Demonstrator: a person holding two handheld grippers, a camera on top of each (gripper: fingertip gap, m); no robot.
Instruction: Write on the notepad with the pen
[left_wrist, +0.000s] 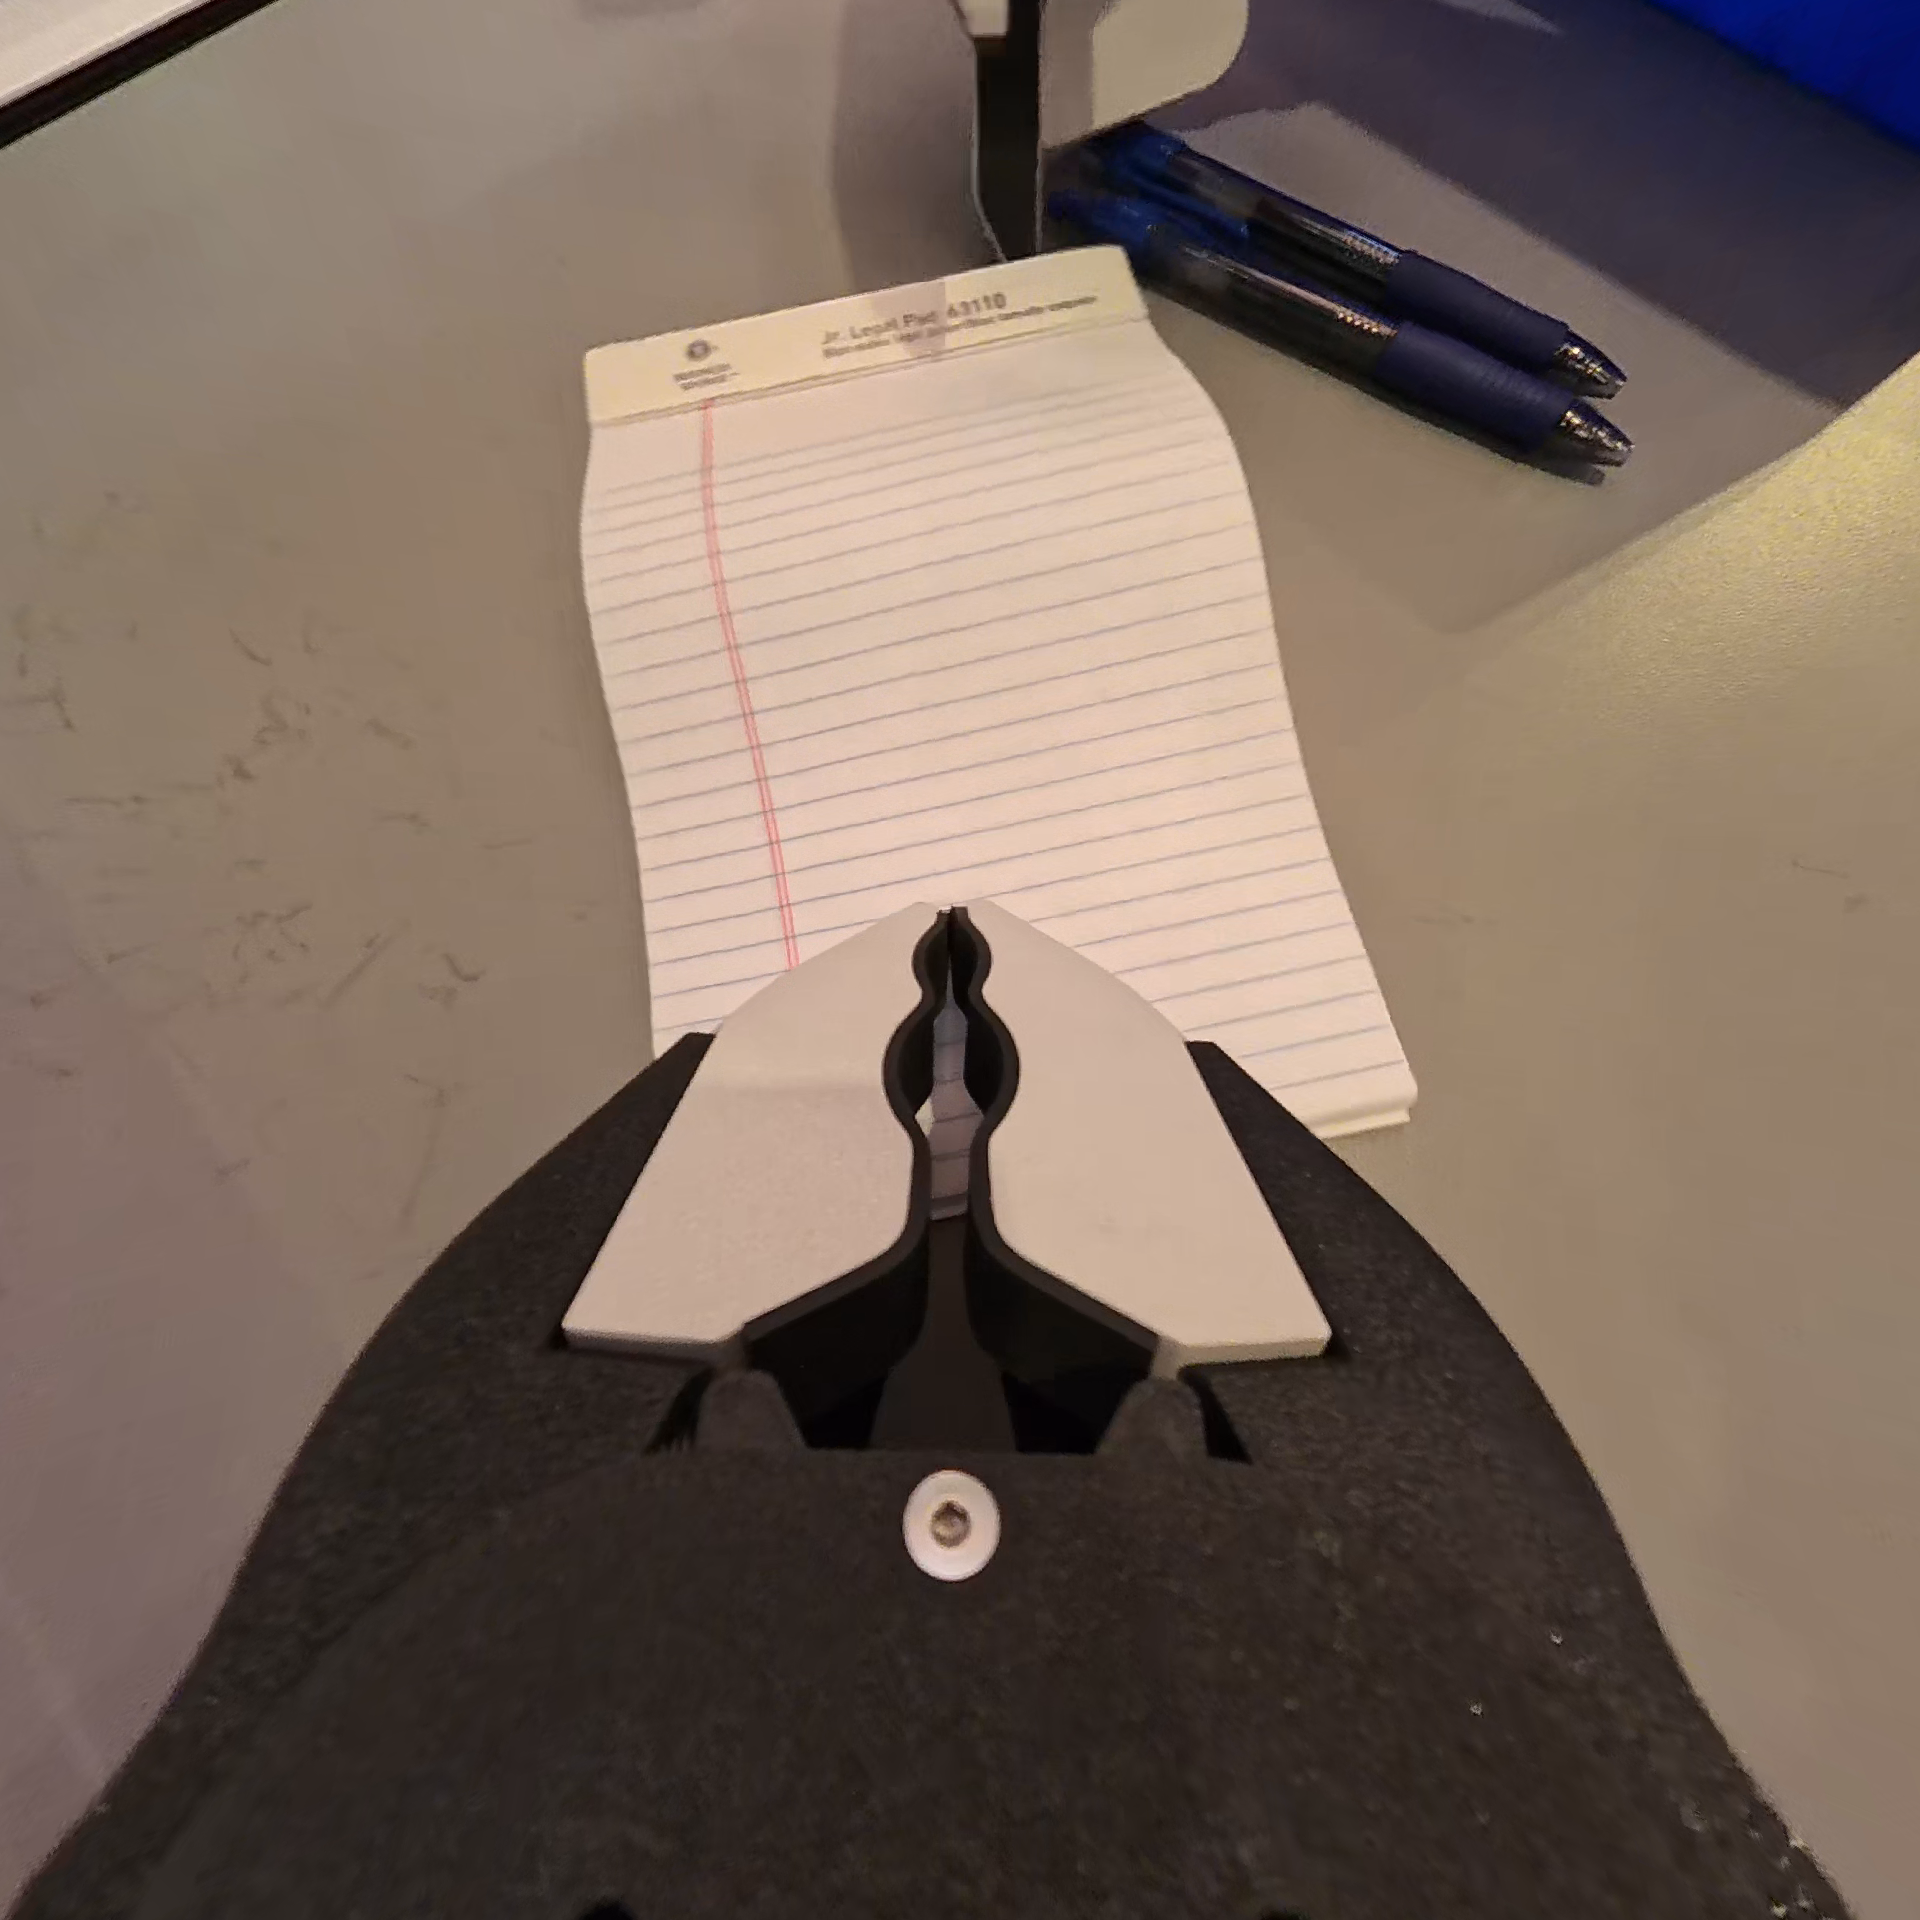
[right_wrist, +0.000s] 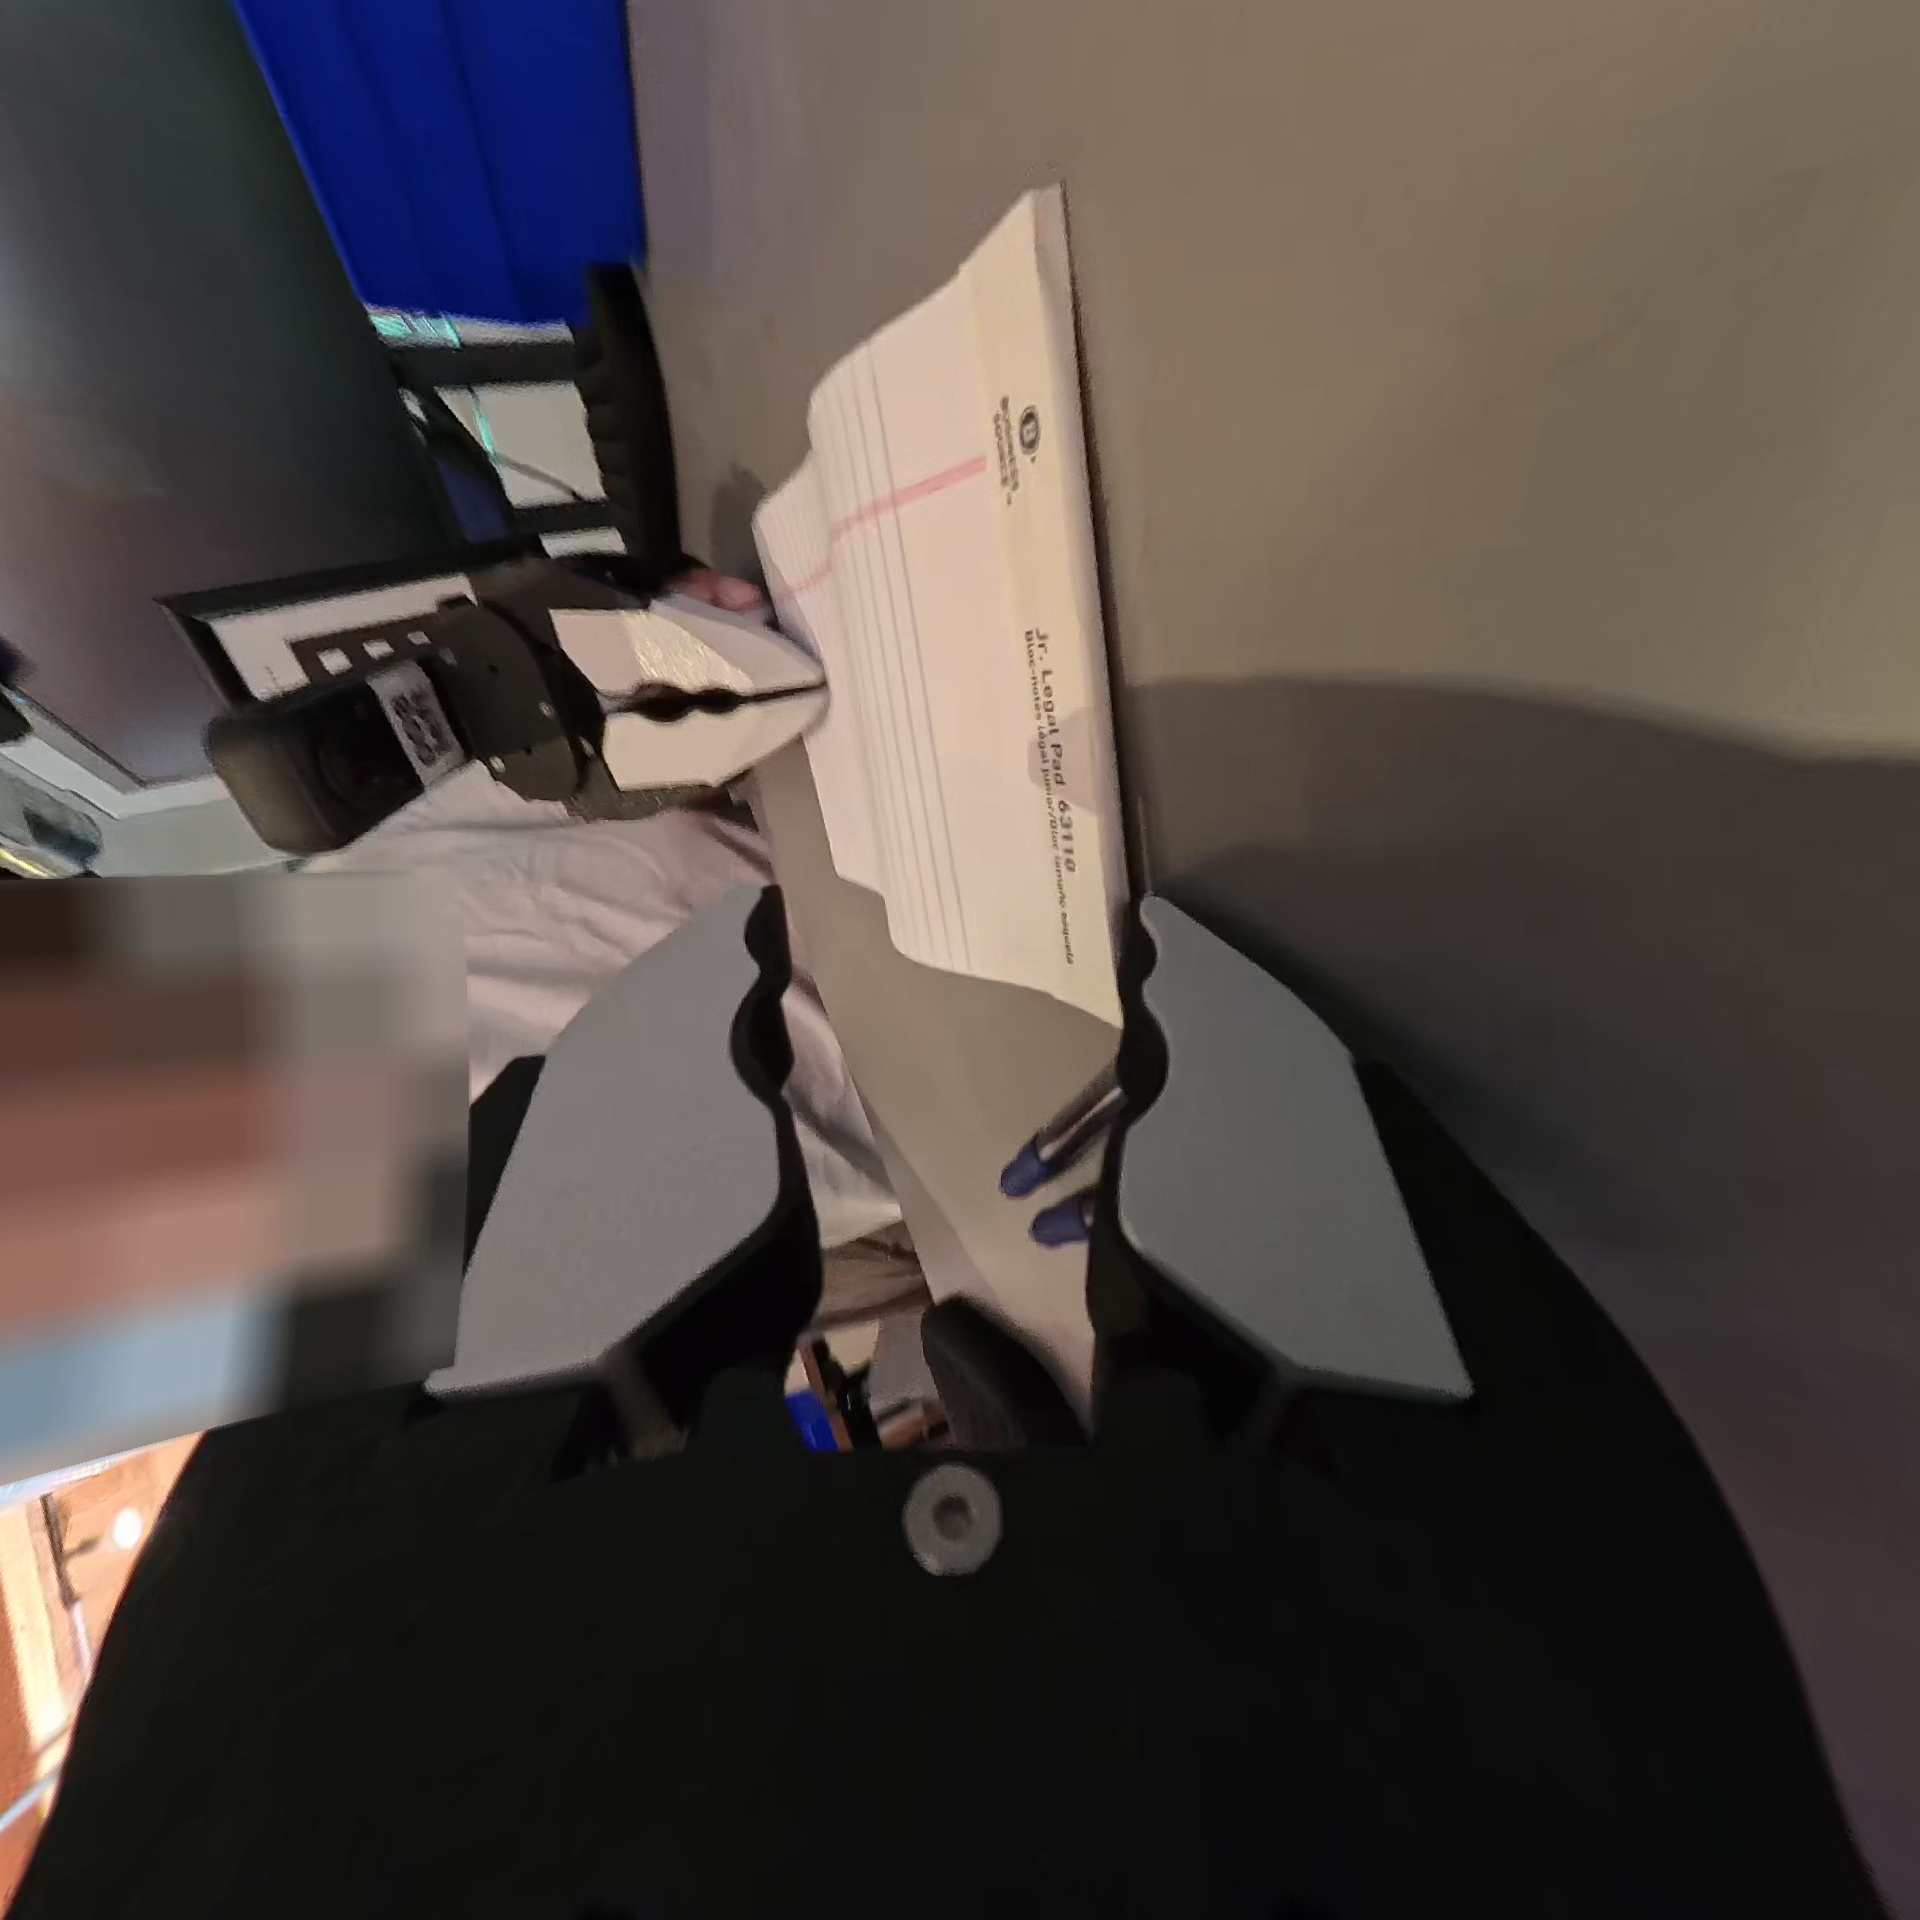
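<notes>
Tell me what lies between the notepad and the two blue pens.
Nothing: in the left wrist view only a narrow strip of bare grey table separates the notepad from the two blue pens, which lie side by side off its top right corner.

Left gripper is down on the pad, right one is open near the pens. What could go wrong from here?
1. Two blue pens lie touching side by side on the grey table; the open right gripper may catch both or roll one away.
2. The shut left gripper meets only the near edge of the white lined notepad; whether it presses the pad is unclear, so writing could slide it.
</notes>
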